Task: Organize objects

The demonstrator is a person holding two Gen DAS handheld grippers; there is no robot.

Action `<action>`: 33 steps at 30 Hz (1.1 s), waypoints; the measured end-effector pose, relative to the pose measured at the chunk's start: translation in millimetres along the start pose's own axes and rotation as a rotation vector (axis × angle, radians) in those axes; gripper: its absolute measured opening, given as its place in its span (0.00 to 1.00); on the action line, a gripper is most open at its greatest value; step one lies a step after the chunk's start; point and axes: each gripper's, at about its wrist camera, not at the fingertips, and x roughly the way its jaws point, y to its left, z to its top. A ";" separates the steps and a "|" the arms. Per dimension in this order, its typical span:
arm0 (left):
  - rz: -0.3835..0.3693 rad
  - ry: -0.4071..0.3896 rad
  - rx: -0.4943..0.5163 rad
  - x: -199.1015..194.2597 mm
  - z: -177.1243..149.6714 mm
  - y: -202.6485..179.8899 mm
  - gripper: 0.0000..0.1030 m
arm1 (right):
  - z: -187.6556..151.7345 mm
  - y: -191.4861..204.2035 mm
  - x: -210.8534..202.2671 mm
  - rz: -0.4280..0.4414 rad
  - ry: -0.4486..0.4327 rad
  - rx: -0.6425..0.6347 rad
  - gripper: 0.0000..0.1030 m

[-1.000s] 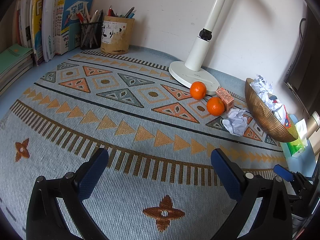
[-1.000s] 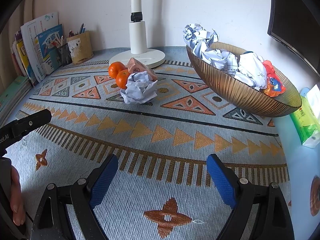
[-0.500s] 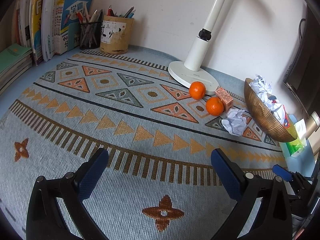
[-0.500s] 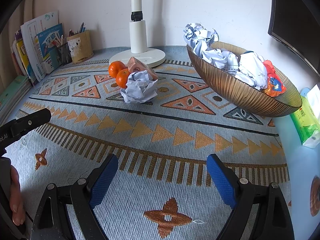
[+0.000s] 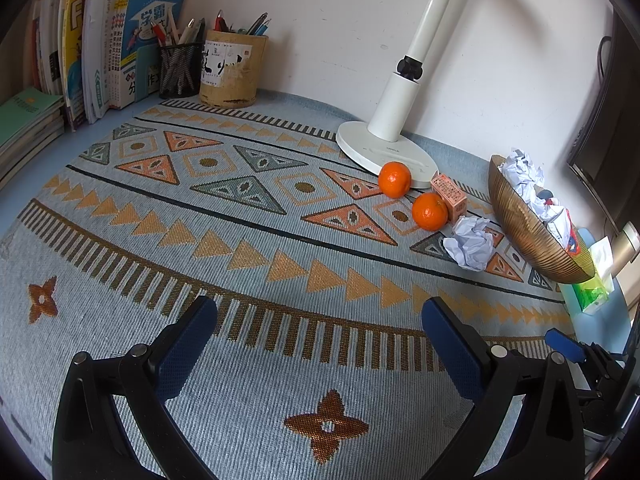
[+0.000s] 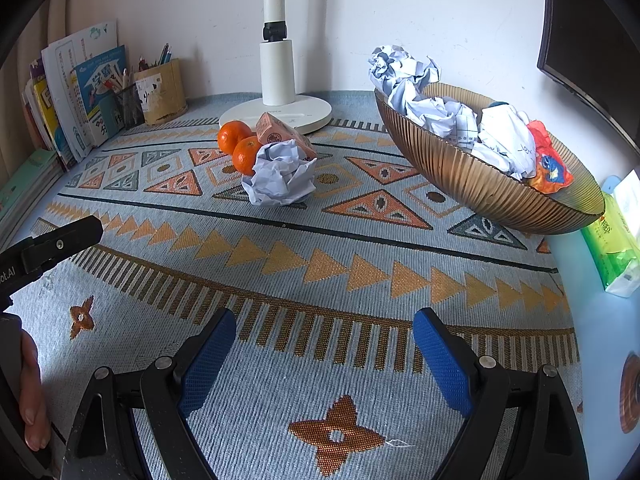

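Both sets of tongs are spread wide with nothing between the blue pads, so neither one has committed to anything yet. The right tongs (image 6: 323, 350) hang low over the near part of the patterned mat (image 6: 280, 280) and point toward the far middle, where the crumpled paper ball (image 6: 280, 174) sits. That's probably the next pick, since it's the closest loose thing on that line. The left tongs (image 5: 319, 346) are in about the same pose, low and level over the mat's near edge, a bit left of the right pair, whose tip pokes into the left view's right edge. Looks like a ready stance more than a reach. The loose stuff is bunched together at the far side: the paper ball is just in front of two oranges (image 6: 245, 155), and a small pink box (image 6: 280, 134) lies tilted right behind them, all next to the lamp base (image 6: 276, 114). Off to the right the ribbed gold bowl (image 6: 480, 184) already holds a heap of crumpled paper plus a red wrapper, so it seems to be the trash catch-all, and the ball likely belongs there. Books and pen cups line the far left wall, and a green tissue pack (image 6: 612, 252) sits on the bare tabletop right of the bowl.
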 end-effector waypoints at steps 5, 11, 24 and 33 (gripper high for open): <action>0.001 0.001 -0.001 0.6 -0.5 -0.7 0.99 | -0.8 -0.1 0.0 0.001 0.002 -0.003 0.87; 0.001 0.005 0.000 1.5 -1.1 -1.4 0.99 | 0.6 0.8 0.2 0.002 0.004 -0.006 0.87; -0.002 0.008 -0.001 2.4 -1.5 -0.4 0.99 | 0.9 1.7 0.5 0.004 0.007 -0.012 0.87; -0.019 0.006 -0.009 1.8 -1.4 2.6 0.99 | 0.6 0.6 0.8 0.005 0.009 -0.012 0.87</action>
